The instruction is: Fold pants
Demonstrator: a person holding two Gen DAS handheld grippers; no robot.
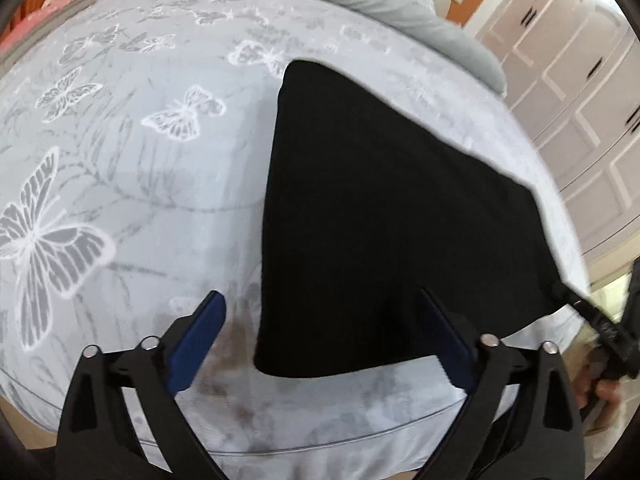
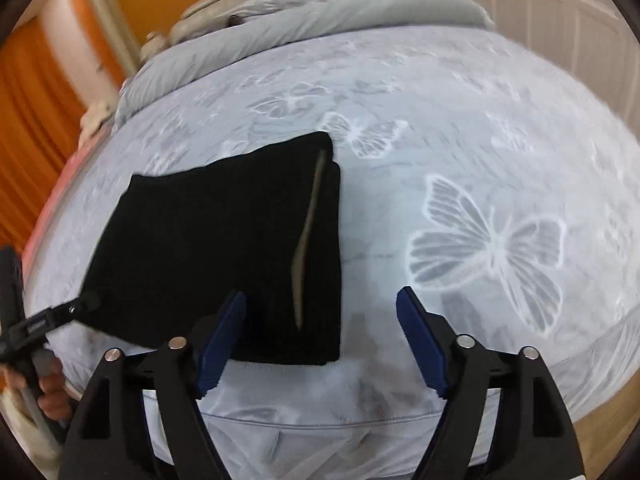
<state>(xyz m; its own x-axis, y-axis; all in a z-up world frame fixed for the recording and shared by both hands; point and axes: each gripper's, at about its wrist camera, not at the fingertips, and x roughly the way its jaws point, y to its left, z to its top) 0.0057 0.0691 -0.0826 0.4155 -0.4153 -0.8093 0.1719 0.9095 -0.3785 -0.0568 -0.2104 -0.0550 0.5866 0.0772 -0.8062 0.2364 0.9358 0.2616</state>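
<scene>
Black pants (image 1: 380,216) lie folded into a compact stack on a pale blue bedsheet with white butterflies (image 1: 120,160). In the right wrist view the pants (image 2: 224,240) show layered edges and a thin tan strip on their right side. My left gripper (image 1: 324,320) is open and empty, hovering above the near edge of the pants. My right gripper (image 2: 320,312) is open and empty, above the near right corner of the pants. Each gripper shows at the edge of the other's view, the right one (image 1: 592,316) and the left one (image 2: 60,314), both close to the pants' edge.
A grey duvet (image 1: 400,4) is bunched at the far end of the bed. White panelled wardrobe doors (image 1: 572,92) stand beside the bed. Orange curtains and wall (image 2: 32,100) are on the other side. The mattress front edge (image 2: 320,424) is just below the grippers.
</scene>
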